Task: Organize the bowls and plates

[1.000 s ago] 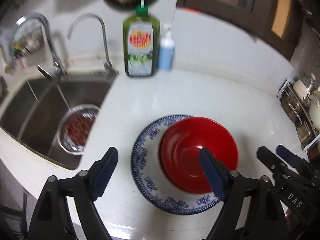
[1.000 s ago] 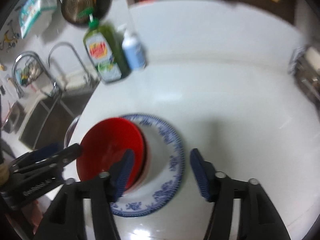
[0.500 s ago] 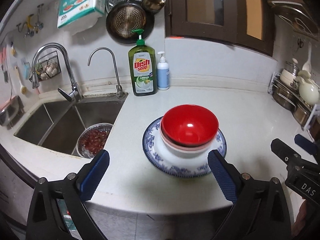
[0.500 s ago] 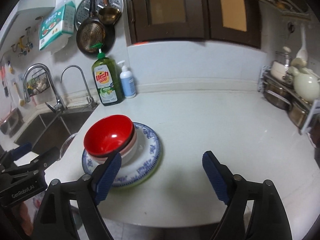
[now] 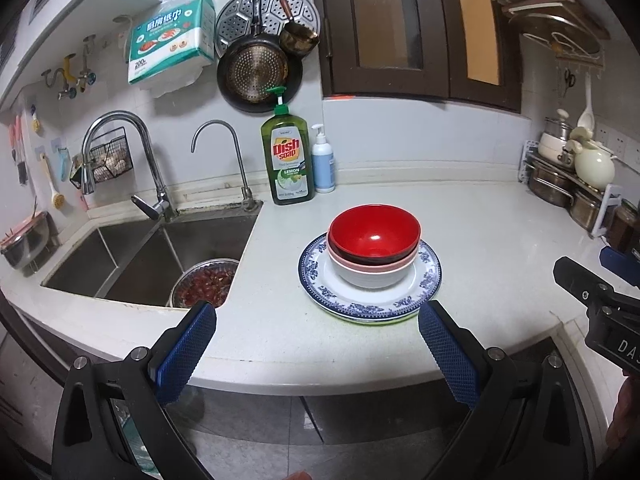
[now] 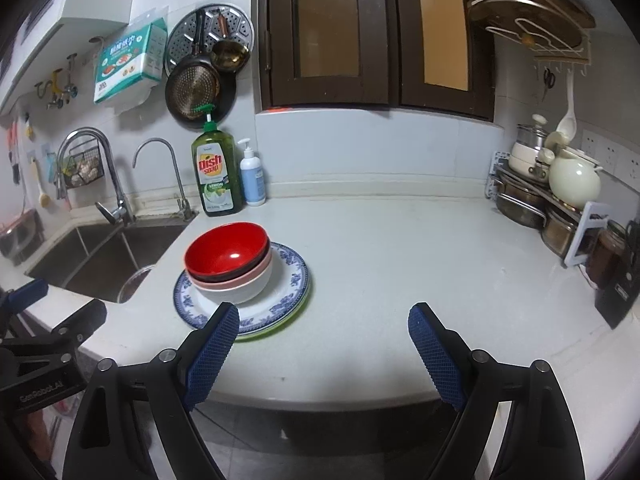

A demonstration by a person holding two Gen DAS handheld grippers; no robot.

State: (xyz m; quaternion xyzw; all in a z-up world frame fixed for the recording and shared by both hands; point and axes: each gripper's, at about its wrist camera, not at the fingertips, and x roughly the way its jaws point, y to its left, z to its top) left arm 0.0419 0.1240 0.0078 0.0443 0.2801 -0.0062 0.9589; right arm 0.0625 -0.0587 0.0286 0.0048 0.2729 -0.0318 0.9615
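Observation:
A red bowl point(image 5: 374, 232) is nested in a pink bowl and a white bowl point(image 5: 372, 278). The stack stands on a blue-patterned plate point(image 5: 426, 276) with a green-rimmed plate under it, on the white counter. The stack also shows in the right wrist view, red bowl point(image 6: 226, 249) on the plate point(image 6: 294, 280). My left gripper point(image 5: 316, 342) is open and empty, held back at the counter's front edge. My right gripper point(image 6: 322, 346) is open and empty, at the front edge to the right of the stack.
A sink point(image 5: 160, 256) with a metal colander of red food point(image 5: 204, 282) lies left of the stack. A dish soap bottle point(image 5: 286, 162) and a pump bottle point(image 5: 323, 164) stand at the back wall. A rack of pots point(image 6: 552, 200) stands at the right.
Both grippers have pulled back and up from over the stack to the counter's front edge. The bowls and plates have stayed in place.

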